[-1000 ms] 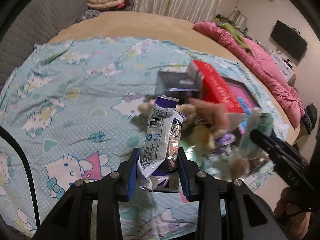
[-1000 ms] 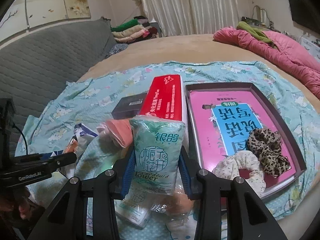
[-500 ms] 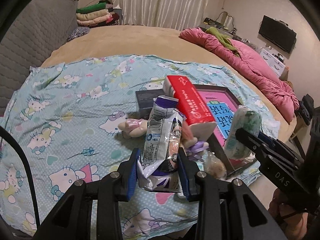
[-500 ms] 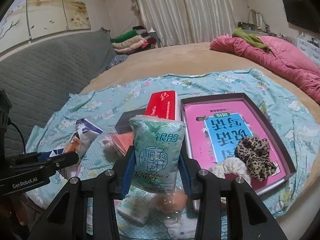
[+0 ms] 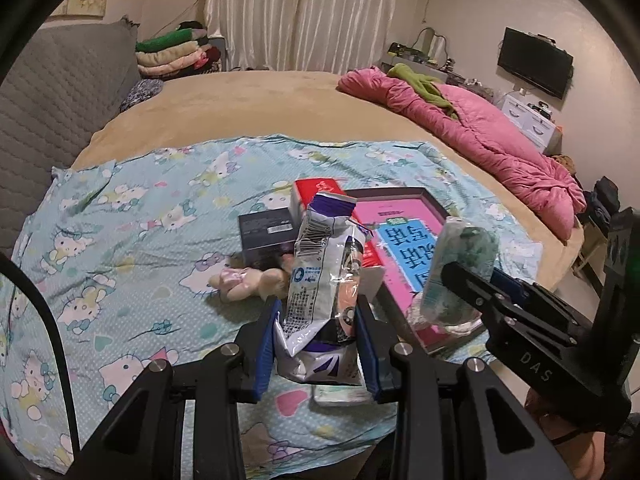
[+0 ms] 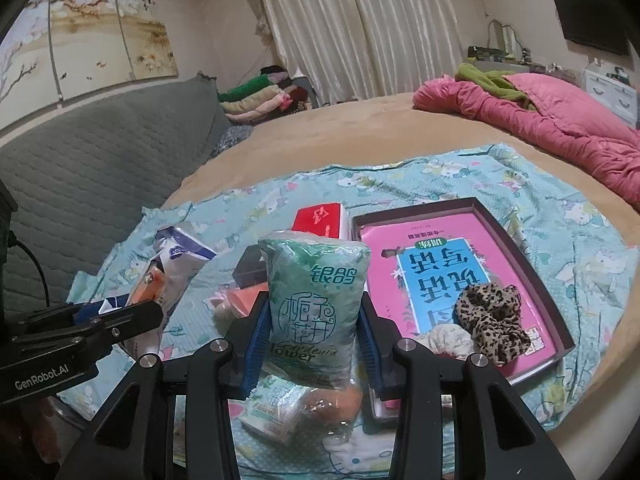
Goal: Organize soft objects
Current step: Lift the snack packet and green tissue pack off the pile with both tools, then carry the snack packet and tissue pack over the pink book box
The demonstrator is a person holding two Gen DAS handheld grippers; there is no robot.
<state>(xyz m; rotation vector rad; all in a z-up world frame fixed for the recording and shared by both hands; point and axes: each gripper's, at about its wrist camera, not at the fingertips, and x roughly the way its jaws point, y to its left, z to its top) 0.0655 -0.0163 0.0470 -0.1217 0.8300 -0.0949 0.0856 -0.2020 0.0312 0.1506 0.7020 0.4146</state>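
1. While both packets have come up off the sheet since a second ago, the left tongs (image 5: pixel 316 328) stay narrowed on a crinkled purple-and-white snack bag (image 5: pixel 320 280), pads pressing its lower half; the bag stands upright between the jaws, its torn top reaching well above them.
2. Beyond and just left of those tongs lies a small plush toy (image 5: pixel 244 282) on the cartoon sheet (image 5: pixel 120 208); behind it sit a dark box (image 5: pixel 266 232) and a red carton (image 5: pixel 316 196); both now read as farther below than before, which suggests a lift rather than a set-down.
3. Under the right tongs (image 6: pixel 310 340), still clamped on a green tissue pack (image 6: pixel 316 300), a second smaller tissue pack (image 6: pixel 272 404) and a clear-wrapped orange item (image 6: pixel 332 404) rest on the sheet, no longer touched.
4. Right of those tongs, the shallow tray (image 6: pixel 560 308) with its pink book holds a leopard scrunchie (image 6: pixel 492 320) and a pale scrunchie (image 6: pixel 448 338), touching each other.
5. My reading: both soft packets are mid-carry, and the tray looks the likely place for them; nothing has been released yet.
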